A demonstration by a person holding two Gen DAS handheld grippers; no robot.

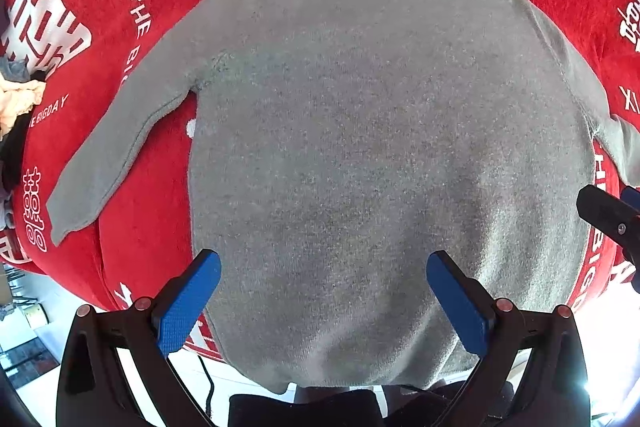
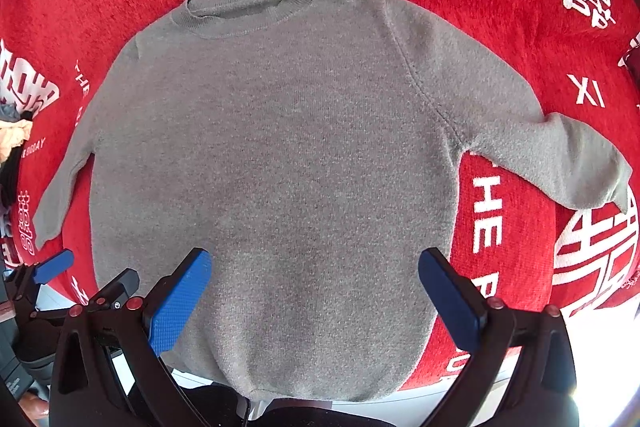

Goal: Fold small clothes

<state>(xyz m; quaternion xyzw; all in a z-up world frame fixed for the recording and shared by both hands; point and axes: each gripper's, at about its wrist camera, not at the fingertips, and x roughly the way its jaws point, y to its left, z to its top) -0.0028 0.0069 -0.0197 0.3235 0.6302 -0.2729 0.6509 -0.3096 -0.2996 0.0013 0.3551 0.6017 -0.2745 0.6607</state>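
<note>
A small grey knit sweater (image 1: 360, 131) lies flat on a red cloth (image 1: 120, 7) with white lettering, collar away from me, hem at the near table edge, both sleeves spread outward. My left gripper (image 1: 324, 263) hovers open above the lower body of the sweater, nothing between its blue pads. In the right wrist view the same sweater (image 2: 272, 167) fills the middle, and my right gripper (image 2: 314, 259) stands open over its lower part, empty. The right sleeve (image 2: 560, 155) stretches out to the right; the left sleeve (image 1: 108, 155) angles down to the left.
A pile of other clothes (image 1: 16, 95) sits at the far left edge of the cloth. The other gripper shows at the right edge of the left wrist view (image 1: 612, 223) and at the left edge of the right wrist view (image 2: 48, 271). A pale floor lies below the table edge.
</note>
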